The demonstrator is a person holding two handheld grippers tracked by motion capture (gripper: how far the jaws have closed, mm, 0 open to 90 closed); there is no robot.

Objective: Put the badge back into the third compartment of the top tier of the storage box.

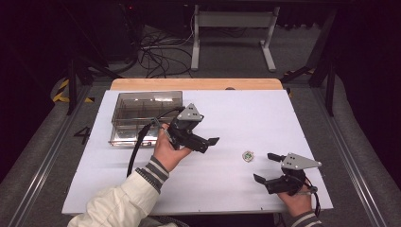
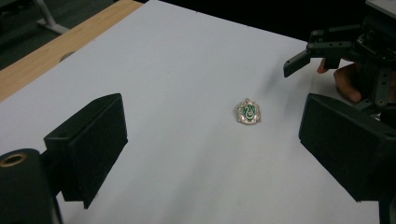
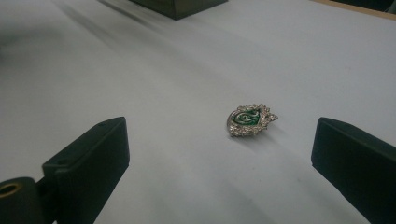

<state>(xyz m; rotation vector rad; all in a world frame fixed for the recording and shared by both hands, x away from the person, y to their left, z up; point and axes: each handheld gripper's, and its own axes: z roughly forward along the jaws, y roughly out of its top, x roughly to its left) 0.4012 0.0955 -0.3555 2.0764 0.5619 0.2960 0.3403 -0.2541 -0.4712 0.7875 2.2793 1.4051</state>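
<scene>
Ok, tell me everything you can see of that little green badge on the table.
The badge is a small crest-shaped pin with a green enamel centre bearing a silvery curled emblem, framed by an ornate silver-coloured, metallic-looking border. It lies on the white table, slightly tilted as if propped on something beneath. It sits between the left gripper and the right gripper, whose fingers stand open; nothing touches it but the table.

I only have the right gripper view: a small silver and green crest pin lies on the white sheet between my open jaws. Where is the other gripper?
Observer: The left gripper hovers left of the small silver and green crest pin, jaws open and pointing toward it.
Operator: What is the dark box at my top edge?
Observer: A clear smoky plastic compartment box, standing at the far left of the white table sheet.
Operator: Is anything in it?
Observer: I cannot tell from the high view.
</scene>
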